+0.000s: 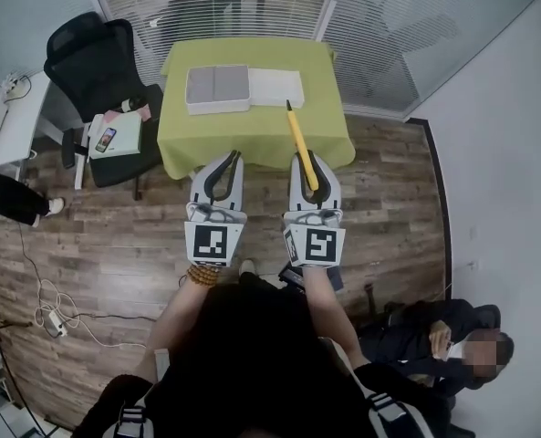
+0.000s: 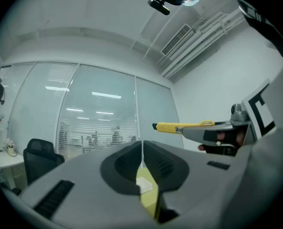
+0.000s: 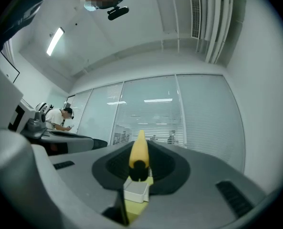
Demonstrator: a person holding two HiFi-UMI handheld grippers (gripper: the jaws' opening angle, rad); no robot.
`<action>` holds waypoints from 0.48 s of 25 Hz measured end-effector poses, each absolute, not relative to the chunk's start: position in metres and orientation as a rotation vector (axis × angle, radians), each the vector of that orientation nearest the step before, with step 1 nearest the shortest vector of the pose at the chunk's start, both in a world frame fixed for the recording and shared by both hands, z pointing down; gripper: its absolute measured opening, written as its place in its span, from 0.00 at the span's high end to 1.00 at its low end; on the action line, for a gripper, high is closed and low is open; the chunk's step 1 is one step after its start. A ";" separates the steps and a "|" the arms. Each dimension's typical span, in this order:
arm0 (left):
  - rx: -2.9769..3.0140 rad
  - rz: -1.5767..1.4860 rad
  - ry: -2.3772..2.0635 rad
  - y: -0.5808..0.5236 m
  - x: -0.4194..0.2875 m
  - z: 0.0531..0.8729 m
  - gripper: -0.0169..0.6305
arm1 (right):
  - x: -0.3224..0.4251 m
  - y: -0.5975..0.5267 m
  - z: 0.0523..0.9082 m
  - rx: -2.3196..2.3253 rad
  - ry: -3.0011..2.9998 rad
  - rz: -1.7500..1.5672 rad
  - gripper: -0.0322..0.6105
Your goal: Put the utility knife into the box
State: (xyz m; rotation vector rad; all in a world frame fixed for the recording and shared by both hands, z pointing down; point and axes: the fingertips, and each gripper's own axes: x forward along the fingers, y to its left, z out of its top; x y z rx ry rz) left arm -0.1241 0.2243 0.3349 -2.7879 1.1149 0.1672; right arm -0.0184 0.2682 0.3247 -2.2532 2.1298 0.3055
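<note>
Right gripper (image 1: 312, 161) clamps the yellow utility knife (image 1: 300, 142), its tip pointing ahead over the green table (image 1: 252, 135). Left gripper (image 1: 232, 158), jaws together and empty, is held level beside it. Only the head view shows the box (image 1: 217, 89) lying on that table.

The bench (image 1: 252, 133) was bare across its near half, leaving free passage ahead of the left claw (image 1: 232, 157) and the right claw (image 1: 306, 158), while the box (image 1: 217, 88) filled its far part, a black chair (image 1: 106, 57) crowded its left side, and a glass wall (image 1: 389, 35) seemed close behind.
</note>
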 end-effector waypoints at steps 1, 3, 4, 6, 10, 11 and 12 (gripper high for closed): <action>-2.784 0.172 1.127 0.225 -0.121 0.336 0.94 | -0.013 0.267 0.327 -2.245 2.137 0.302 0.86; -2.786 0.140 1.139 0.228 -0.114 0.343 0.94 | -0.002 0.268 0.332 -2.239 2.143 0.285 0.86; -2.791 0.116 1.143 0.229 -0.112 0.348 0.94 | 0.004 0.268 0.336 -2.242 2.141 0.270 0.86; -2.795 0.089 1.155 0.231 -0.110 0.353 0.94 | 0.014 0.270 0.343 -2.253 2.138 0.237 0.86; -2.783 0.071 1.169 0.225 -0.102 0.354 0.94 | 0.035 0.267 0.354 -2.308 2.138 0.235 0.85; -2.780 0.065 1.165 0.223 -0.100 0.355 0.94 | 0.041 0.266 0.356 -2.317 2.139 0.240 0.85; -2.779 0.058 1.162 0.221 -0.097 0.356 0.94 | 0.046 0.264 0.358 -2.317 2.138 0.235 0.85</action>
